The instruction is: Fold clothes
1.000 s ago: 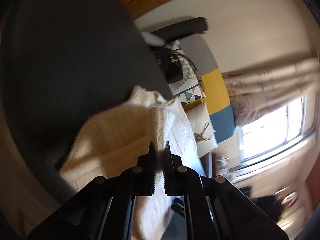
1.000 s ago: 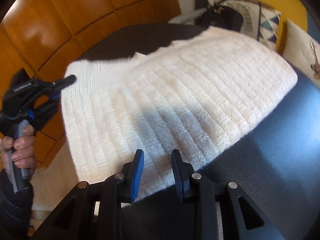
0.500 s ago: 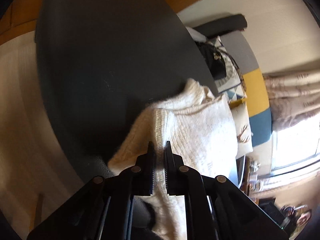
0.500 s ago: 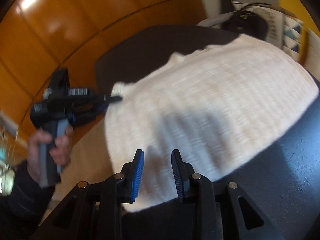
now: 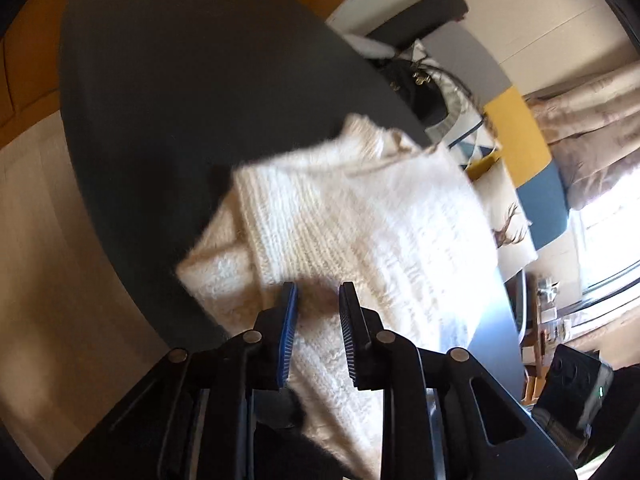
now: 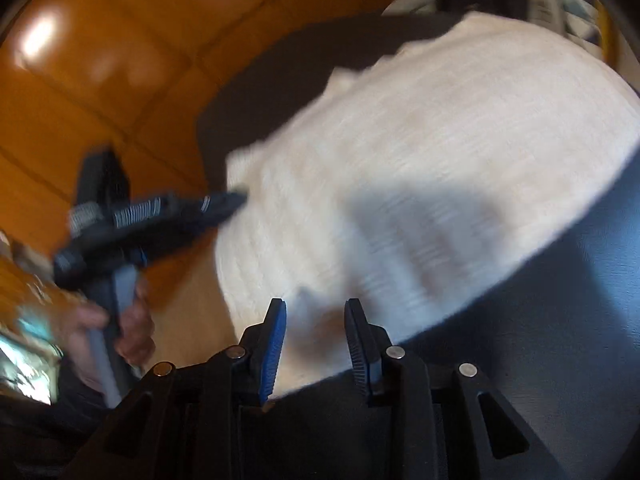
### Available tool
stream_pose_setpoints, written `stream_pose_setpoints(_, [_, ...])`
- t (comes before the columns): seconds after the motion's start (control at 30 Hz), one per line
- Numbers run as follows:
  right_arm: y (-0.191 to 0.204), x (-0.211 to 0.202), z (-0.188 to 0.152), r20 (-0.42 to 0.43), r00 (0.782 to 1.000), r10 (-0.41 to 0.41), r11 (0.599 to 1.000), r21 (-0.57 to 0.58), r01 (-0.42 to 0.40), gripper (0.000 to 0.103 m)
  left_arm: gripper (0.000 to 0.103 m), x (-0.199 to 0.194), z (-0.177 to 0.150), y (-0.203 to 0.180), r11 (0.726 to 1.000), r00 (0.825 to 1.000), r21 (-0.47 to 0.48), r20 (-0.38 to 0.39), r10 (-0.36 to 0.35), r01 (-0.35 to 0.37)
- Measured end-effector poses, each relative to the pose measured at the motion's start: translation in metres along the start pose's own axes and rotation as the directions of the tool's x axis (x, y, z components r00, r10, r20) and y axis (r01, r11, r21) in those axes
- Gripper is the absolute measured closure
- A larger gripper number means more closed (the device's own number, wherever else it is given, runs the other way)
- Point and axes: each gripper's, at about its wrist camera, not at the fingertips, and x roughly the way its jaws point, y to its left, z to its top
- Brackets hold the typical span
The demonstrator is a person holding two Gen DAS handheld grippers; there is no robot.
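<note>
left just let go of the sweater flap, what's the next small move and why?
Probably draw the left gripper back clear of the white sweater: its jaws are opening with knit between them, and the flap already lies folded on the dark table.

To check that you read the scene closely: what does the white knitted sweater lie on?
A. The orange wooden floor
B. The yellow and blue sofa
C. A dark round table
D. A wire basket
C: the white knitted sweater lies folded on the dark round table, whose curved edge shows against the floor; the sofa stands beyond the table and no basket is in view.
</note>
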Motion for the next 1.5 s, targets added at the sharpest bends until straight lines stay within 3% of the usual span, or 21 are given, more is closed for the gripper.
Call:
stream_pose_setpoints(0.17, [-0.105, -0.074, 0.034, 0.206, 0.978, -0.027, 0.979, 0.202, -0.016, 0.071, 0.080, -0.014, 0.006, -0.016, 0.996, 0.999, 0.082, 0.040, -0.023, 0.019])
stream_pose_setpoints(0.37, [-0.210, -0.112, 0.120, 0.173, 0.985, 0.005, 0.983, 0.179, -0.036, 0.061, 0.080, 0.017, 0.003, -0.064, 0.979, 0.995, 0.185, -0.056, -0.082, 0.091])
stream_pose_setpoints(0.53, [-0.257, -0.108, 0.164, 0.065, 0.990, 0.124, 0.986, 0.101, -0.130, 0.061, 0.080, 0.051, -0.010, -0.084, 0.972, 0.993, 0.233, -0.120, -0.007, 0.034])
stream_pose_setpoints(0.67, [-0.277, -0.073, 0.183, -0.085, 0.985, 0.152, 0.988, 0.052, -0.148, 0.061, 0.080, 0.063, -0.007, -0.092, 0.970, 0.992, 0.243, -0.123, 0.015, 0.015])
stream_pose_setpoints(0.8, [-0.282, -0.051, 0.180, -0.224, 0.960, 0.170, 0.984, -0.010, -0.176, 0.061, 0.080, 0.070, -0.005, -0.096, 0.967, 0.991, 0.256, -0.125, 0.043, -0.009])
stream_pose_setpoints(1.0, [-0.254, -0.045, 0.157, -0.409, 0.884, 0.227, 0.931, -0.175, -0.321, 0.066, 0.080, 0.074, -0.007, -0.108, 0.947, 0.988, 0.313, -0.114, 0.108, -0.068])
stream_pose_setpoints(1.1, [-0.246, -0.041, 0.147, -0.436, 0.879, 0.192, 0.916, -0.242, -0.320, 0.068, 0.080, 0.076, -0.006, -0.112, 0.938, 0.984, 0.335, -0.111, 0.138, -0.093])
stream_pose_setpoints(1.13, [-0.249, -0.036, 0.147, -0.411, 0.901, 0.135, 0.928, -0.266, -0.261, 0.068, 0.080, 0.076, -0.006, -0.112, 0.938, 0.984, 0.333, -0.112, 0.140, -0.096])
stream_pose_setpoints(1.23, [-0.254, -0.036, 0.147, -0.387, 0.915, 0.110, 0.940, -0.258, -0.222, 0.072, 0.080, 0.075, -0.005, -0.111, 0.941, 0.983, 0.322, -0.117, 0.144, -0.099])
stream_pose_setpoints(1.3, [-0.238, -0.043, 0.135, -0.432, 0.899, 0.071, 0.920, -0.321, -0.227, 0.074, 0.079, 0.075, -0.005, -0.110, 0.941, 0.982, 0.322, -0.117, 0.148, -0.103])
stream_pose_setpoints(1.37, [-0.219, -0.060, 0.125, -0.473, 0.869, 0.146, 0.875, -0.348, -0.337, 0.074, 0.079, 0.075, -0.005, -0.110, 0.939, 0.981, 0.326, -0.115, 0.154, -0.109])
stream_pose_setpoints(1.4, [-0.218, -0.061, 0.123, -0.479, 0.865, 0.150, 0.871, -0.350, -0.345, 0.074, 0.079, 0.076, -0.005, -0.111, 0.937, 0.981, 0.331, -0.114, 0.159, -0.113])
stream_pose_setpoints(1.5, [-0.246, -0.043, 0.116, -0.491, 0.869, 0.063, 0.934, -0.279, -0.225, 0.072, 0.079, 0.076, -0.003, -0.116, 0.931, 0.978, 0.343, -0.113, 0.175, -0.127])
